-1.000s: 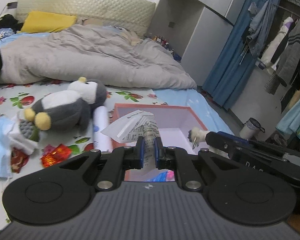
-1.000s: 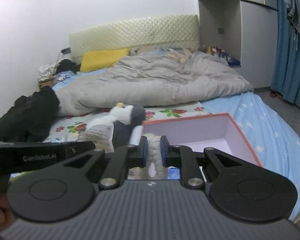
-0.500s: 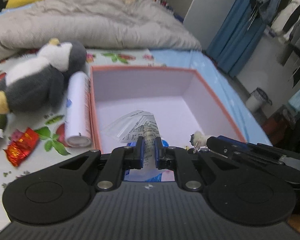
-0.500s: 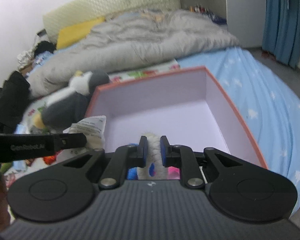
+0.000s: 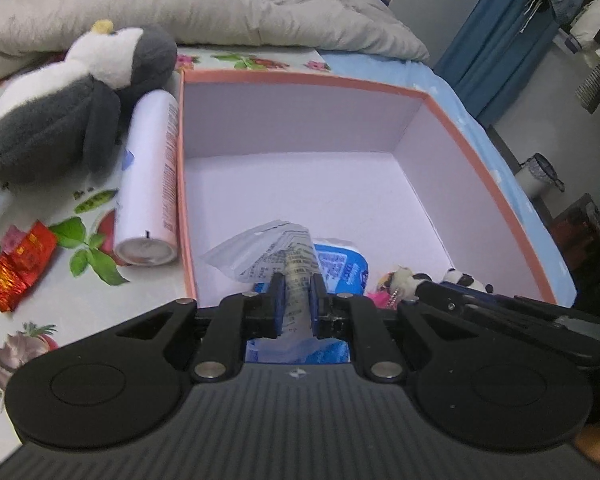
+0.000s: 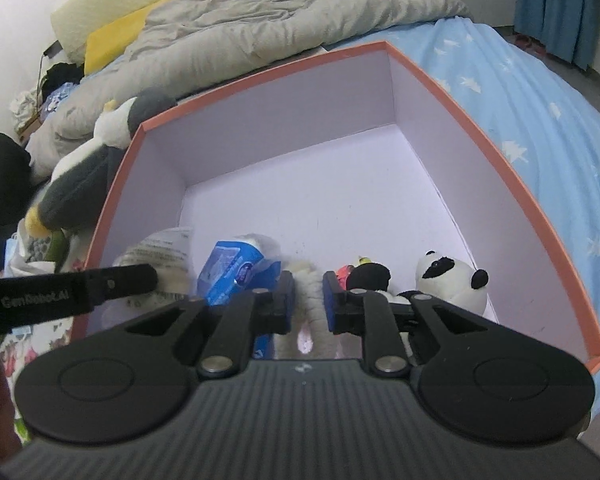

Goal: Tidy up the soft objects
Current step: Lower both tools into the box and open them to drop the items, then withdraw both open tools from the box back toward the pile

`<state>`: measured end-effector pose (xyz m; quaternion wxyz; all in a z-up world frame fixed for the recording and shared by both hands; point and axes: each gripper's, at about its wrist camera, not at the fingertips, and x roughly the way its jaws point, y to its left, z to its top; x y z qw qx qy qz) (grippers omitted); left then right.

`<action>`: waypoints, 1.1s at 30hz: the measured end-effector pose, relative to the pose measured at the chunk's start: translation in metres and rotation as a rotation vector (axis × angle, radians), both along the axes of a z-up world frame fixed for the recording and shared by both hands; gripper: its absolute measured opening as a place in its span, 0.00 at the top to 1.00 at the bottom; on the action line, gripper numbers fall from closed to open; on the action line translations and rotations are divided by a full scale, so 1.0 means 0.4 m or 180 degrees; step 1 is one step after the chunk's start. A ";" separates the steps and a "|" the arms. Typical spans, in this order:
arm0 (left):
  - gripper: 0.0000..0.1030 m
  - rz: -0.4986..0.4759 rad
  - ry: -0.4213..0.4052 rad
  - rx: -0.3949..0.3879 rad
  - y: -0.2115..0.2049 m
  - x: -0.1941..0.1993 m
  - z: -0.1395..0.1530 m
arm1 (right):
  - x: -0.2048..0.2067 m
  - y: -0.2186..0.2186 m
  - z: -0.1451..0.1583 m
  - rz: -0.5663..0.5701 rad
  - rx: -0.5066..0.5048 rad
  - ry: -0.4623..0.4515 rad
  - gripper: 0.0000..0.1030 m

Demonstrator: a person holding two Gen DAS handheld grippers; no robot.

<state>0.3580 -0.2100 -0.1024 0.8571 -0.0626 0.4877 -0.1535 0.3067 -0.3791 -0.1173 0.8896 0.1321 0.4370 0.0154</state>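
Black gripper (image 5: pixel 296 300), blue-padded fingers (image 5: pixel 277 300), silver screws

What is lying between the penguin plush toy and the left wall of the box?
A white spray can lies between the penguin plush toy and the box, seen in the left wrist view.

Low in the frame, your printed plastic packet (image 5: pixel 268 254) stood crumpled inside the orange-rimmed box (image 5: pixel 300 78), over a blue pack (image 5: pixel 342 266). Lower right, a panda plush (image 6: pixel 446 280) lay against the box's near wall beside your white fuzzy toy (image 6: pixel 308 280).
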 end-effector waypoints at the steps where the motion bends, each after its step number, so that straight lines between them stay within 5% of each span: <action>1: 0.77 0.0004 -0.0003 0.0020 -0.001 -0.003 0.006 | -0.003 0.000 0.003 0.0006 -0.0012 0.0001 0.75; 3: 0.55 0.0000 -0.0054 -0.0006 0.006 -0.012 0.022 | -0.008 0.000 0.014 0.0005 -0.0055 -0.0010 0.73; 13: 0.54 -0.0047 -0.0503 0.0022 0.054 -0.116 0.186 | -0.102 0.022 0.129 -0.0006 -0.0070 -0.0363 0.73; 23: 0.54 0.0061 -0.0987 0.0001 0.154 -0.324 0.343 | -0.249 0.108 0.264 0.0152 -0.0083 -0.0801 0.73; 33: 0.54 0.0239 -0.1240 -0.0013 0.294 -0.544 0.383 | -0.409 0.233 0.308 0.0368 -0.0075 -0.1050 0.73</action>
